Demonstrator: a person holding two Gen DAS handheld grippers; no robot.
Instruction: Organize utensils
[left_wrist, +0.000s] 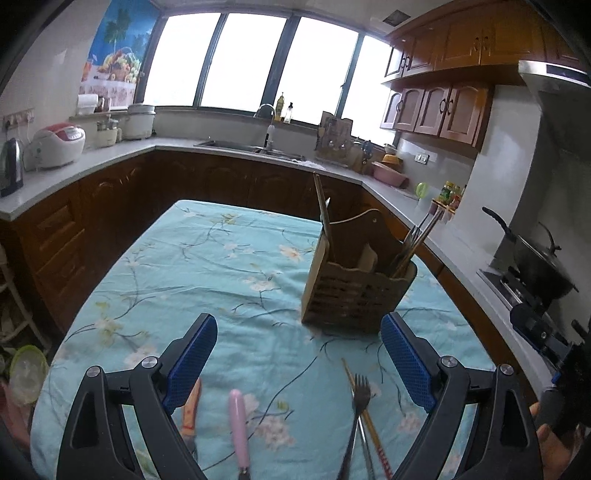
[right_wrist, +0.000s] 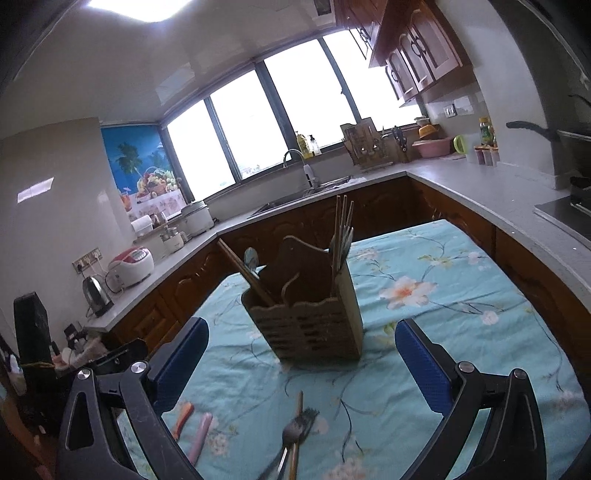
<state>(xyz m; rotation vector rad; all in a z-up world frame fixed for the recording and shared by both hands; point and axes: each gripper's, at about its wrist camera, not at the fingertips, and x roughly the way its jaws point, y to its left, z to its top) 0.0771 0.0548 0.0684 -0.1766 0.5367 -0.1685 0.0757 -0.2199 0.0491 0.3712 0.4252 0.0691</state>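
A table (left_wrist: 155, 258) under a blue floral cloth fills the middle of both views, with a wooden caddy (left_wrist: 354, 291) standing on it toward the far right, chopsticks and other utensils already upright in its compartments. Near the front edge lie the loose pieces: an orange-handled tool (left_wrist: 191, 410) at left, a pink-handled one (left_wrist: 238, 428) beside it, and to the right a fork (left_wrist: 360, 395) crossing a pair of chopsticks (left_wrist: 369, 421). The left gripper (left_wrist: 299, 347) hangs above these with fingers spread wide and nothing between them; the right gripper (right_wrist: 301, 354) is likewise spread and empty. The fork and chopsticks look light, stiff and thin, lying flat on soft cloth, so they will likely slip and roll; pinching each across mid-shaft seems safest, one at a time since they overlap. The plastic handles offer fatter grips. The right view shows a spoon (right_wrist: 251, 258) in the caddy's left compartment, not seen in the left view; the left view alone shows a wok (left_wrist: 535, 258) on the stove.
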